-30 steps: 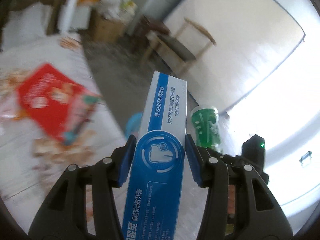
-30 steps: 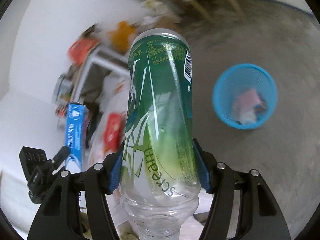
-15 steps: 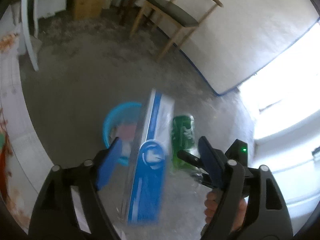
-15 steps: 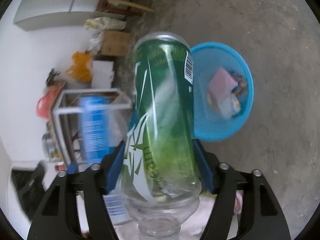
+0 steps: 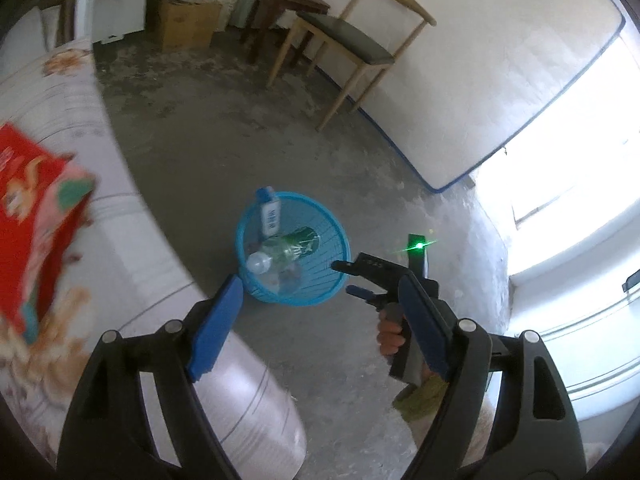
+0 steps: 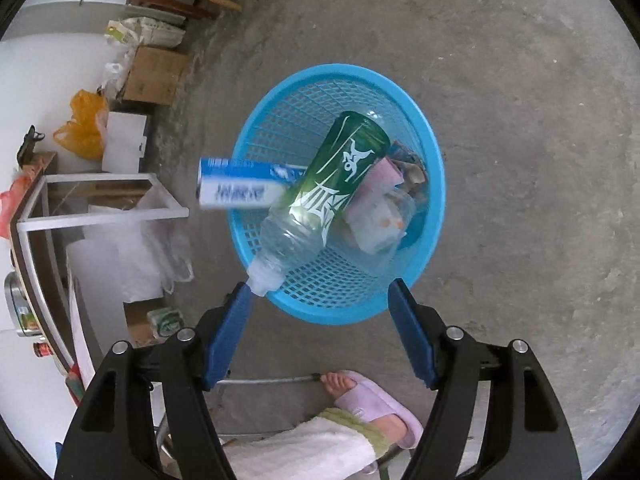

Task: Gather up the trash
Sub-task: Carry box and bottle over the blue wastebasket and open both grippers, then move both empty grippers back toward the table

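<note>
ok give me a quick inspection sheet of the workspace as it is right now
surface: bare concrete floor, dusty.
job's things: blue mesh basket holds the green-label bottle and toothpaste box, both poking over the rim; wrappers beneath.
clutter: red snack bag on the floral-cloth table.
grippers: left gripper open, empty; right gripper open, empty, above the basket.
cables: nothing seen.
surroundings: wooden chair, cardboard box, orange bag, sandalled foot.
</note>
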Available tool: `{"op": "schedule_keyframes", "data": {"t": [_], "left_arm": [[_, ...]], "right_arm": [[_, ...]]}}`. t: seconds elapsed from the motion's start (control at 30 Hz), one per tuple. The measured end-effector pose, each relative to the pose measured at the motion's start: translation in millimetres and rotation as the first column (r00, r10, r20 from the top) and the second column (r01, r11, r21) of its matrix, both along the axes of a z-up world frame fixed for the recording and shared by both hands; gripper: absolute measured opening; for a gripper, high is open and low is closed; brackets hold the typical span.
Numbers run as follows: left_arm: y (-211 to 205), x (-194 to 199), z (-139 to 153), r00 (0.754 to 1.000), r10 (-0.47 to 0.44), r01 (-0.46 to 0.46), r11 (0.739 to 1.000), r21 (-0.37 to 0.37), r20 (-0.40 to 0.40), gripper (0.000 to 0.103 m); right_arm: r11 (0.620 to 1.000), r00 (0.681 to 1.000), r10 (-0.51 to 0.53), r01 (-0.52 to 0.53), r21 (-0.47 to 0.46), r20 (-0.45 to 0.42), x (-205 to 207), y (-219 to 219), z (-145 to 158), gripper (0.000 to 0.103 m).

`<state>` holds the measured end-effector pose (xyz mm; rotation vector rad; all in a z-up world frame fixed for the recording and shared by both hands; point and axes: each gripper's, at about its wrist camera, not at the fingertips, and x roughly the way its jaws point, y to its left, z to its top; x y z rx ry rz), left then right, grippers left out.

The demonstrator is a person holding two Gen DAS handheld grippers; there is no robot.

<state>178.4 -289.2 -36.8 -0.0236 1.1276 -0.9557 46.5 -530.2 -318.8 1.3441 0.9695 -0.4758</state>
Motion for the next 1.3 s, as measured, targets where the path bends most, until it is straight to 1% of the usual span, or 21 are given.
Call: {"op": "schedule_keyframes", "data": {"t": [0.07,0.13,0.2,0.3,0.43,0.5,0.57,0.67,0.73,0.77,0.83,0.9,0.93,0.97,1.03,1.1,1.13,1.17,1.2,1.27,1.3], "left_arm": [[17,-4,5,1.000,0.014,-0.014,1.000,-0.008,0.014,0.076],[41,-12,12,0.998,0.032,-0.031,0.999,-0.027,0.050,0.076],[67,-19,19,0.994,0.060,-0.057,0.998,-0.039,0.091,0.076],[101,-23,23,0.984,0.117,-0.112,0.993,-0.040,0.138,0.077],[156,-27,25,0.955,0.216,-0.214,0.976,-0.034,0.204,0.077],[186,-28,27,0.933,0.269,-0.268,0.963,-0.037,0.239,0.077],[213,-27,30,0.903,0.315,-0.317,0.947,-0.042,0.291,0.077],[259,-22,35,0.832,0.387,-0.408,0.912,-0.035,0.396,0.079],[278,-16,36,0.802,0.408,-0.442,0.897,-0.024,0.436,0.080],[290,-10,37,0.788,0.419,-0.461,0.887,-0.017,0.451,0.080],[303,3,38,0.774,0.439,-0.489,0.872,-0.011,0.456,0.080],[311,19,37,0.767,0.441,-0.494,0.869,-0.011,0.466,0.080],[313,29,36,0.765,0.437,-0.498,0.867,0.002,0.473,0.080],[313,43,32,0.770,0.421,-0.491,0.871,0.024,0.479,0.080],[311,64,22,0.791,0.378,-0.469,0.879,0.080,0.482,0.080],[306,84,9,0.800,0.345,-0.460,0.878,0.132,0.491,0.080],[304,94,1,0.811,0.326,-0.449,0.879,0.161,0.486,0.080],[300,106,-8,0.825,0.308,-0.444,0.872,0.206,0.475,0.079],[298,111,-14,0.831,0.300,-0.442,0.867,0.230,0.467,0.078],[296,123,-26,0.852,0.290,-0.426,0.868,0.256,0.436,0.067],[296,126,-31,0.859,0.288,-0.420,0.869,0.261,0.423,0.063]], "right_arm": [[1.000,1.000,0.005,-0.005,-0.028,0.003,-8,3,9,0.069],[0.998,1.000,0.009,-0.008,-0.060,0.011,-19,7,21,0.069],[0.996,1.000,0.016,-0.014,-0.089,0.027,-29,7,39,0.069],[0.986,0.997,0.048,-0.038,-0.165,0.053,-40,15,74,0.070],[0.966,0.988,0.121,-0.095,-0.241,0.093,-40,29,116,0.071],[0.948,0.974,0.189,-0.147,-0.283,0.128,-32,45,142,0.073],[0.930,0.956,0.251,-0.195,-0.311,0.153,-22,62,162,0.076],[0.889,0.908,0.372,-0.288,-0.356,0.194,4,98,192,0.078],[0.850,0.859,0.463,-0.361,-0.383,0.218,25,128,208,0.078],[0.827,0.829,0.511,-0.401,-0.394,0.229,36,146,216,0.078],[0.775,0.769,0.594,-0.468,-0.425,0.237,56,180,228,0.078],[0.713,0.698,0.674,-0.527,-0.462,0.243,76,217,239,0.078],[0.692,0.674,0.698,-0.546,-0.472,0.243,83,229,243,0.078],[0.667,0.644,0.725,-0.569,-0.481,0.243,91,244,247,0.078],[0.616,0.585,0.774,-0.610,-0.498,0.242,106,275,255,0.078],[0.585,0.549,0.801,-0.632,-0.508,0.239,115,294,257,0.078],[0.564,0.527,0.817,-0.643,-0.518,0.234,121,305,259,0.078],[0.552,0.515,0.825,-0.648,-0.525,0.232,123,312,260,0.078],[0.538,0.502,0.834,-0.653,-0.532,0.228,126,319,261,0.078],[0.526,0.491,0.843,-0.662,-0.534,0.222,129,328,261,0.078],[0.524,0.488,0.844,-0.666,-0.531,0.221,131,331,260,0.078]]}}
